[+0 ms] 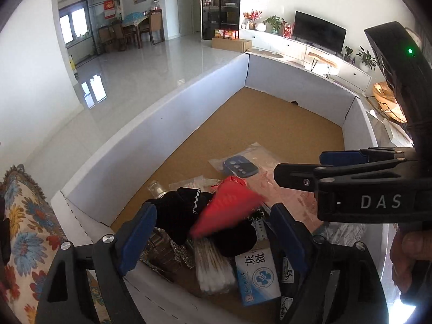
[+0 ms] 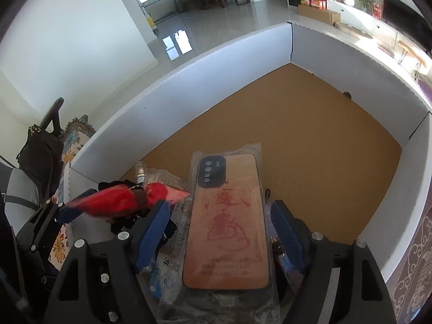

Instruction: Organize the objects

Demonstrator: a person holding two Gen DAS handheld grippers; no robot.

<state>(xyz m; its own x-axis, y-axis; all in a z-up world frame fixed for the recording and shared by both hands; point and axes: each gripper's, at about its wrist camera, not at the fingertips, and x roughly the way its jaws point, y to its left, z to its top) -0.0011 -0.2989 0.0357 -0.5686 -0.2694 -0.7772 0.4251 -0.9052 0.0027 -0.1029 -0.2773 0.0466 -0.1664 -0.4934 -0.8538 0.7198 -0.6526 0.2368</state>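
A pile of small objects lies at the near end of a white-walled box with a cork floor (image 1: 259, 124). In the left wrist view my left gripper (image 1: 213, 232) is open above a blurred red item (image 1: 229, 208), a black cloth (image 1: 186, 210), a bundle of cotton swabs (image 1: 213, 270) and a blue-and-white medicine box (image 1: 256, 275). My right gripper (image 1: 297, 167) comes in from the right, fingers apart. In the right wrist view my right gripper (image 2: 218, 232) is open around a bagged wood-look phone case (image 2: 229, 221). The red item (image 2: 118, 202) shows blurred at the left.
The box walls (image 2: 216, 62) enclose a bare cork floor (image 2: 310, 124) beyond the pile. A small glass bottle (image 1: 155, 187) lies at the pile's far left. A floral cushion (image 1: 24, 232) sits outside the box on the left. A living room lies beyond.
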